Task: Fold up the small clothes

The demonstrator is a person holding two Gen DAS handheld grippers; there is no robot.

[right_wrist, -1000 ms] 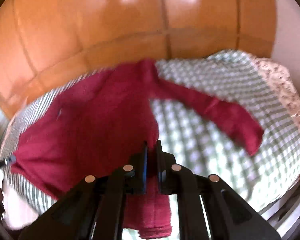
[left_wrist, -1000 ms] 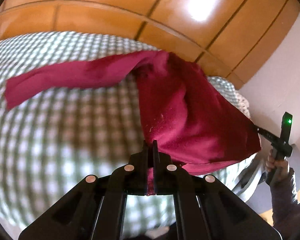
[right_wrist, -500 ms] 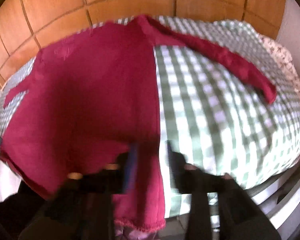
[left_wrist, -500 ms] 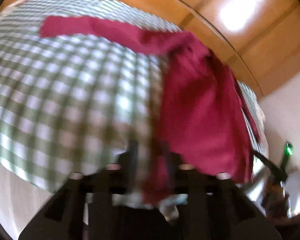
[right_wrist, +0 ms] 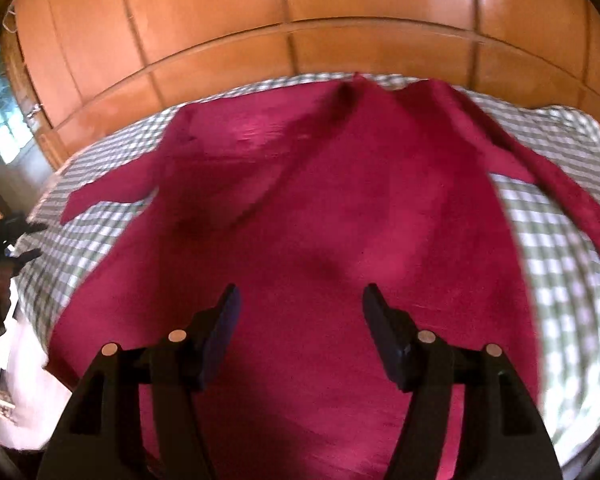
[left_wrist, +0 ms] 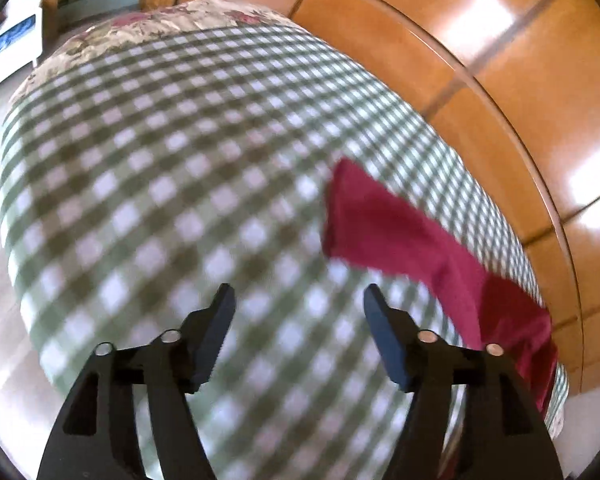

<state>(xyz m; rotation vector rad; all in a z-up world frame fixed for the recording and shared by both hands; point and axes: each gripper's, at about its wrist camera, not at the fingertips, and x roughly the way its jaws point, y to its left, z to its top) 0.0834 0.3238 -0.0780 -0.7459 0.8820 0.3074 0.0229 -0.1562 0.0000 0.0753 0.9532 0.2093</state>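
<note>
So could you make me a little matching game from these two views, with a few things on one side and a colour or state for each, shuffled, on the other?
Things:
1. garment
2. bedcover
3. wall panels
4. right gripper

Colour or state:
A. glossy orange-brown wood
B. jaws apart, nothing between them
C. dark red, spread out flat
D. green and white checks

Pairs: 1-C, 2-D, 3-A, 4-B

The right gripper's jaws have just been opening; the garment lies below them, not pinched.

Soft matt crimson cloth garment (right_wrist: 320, 220) on woven green-checked bedcover (left_wrist: 160, 160); glossy varnished wood panels (right_wrist: 260, 8) behind
</note>
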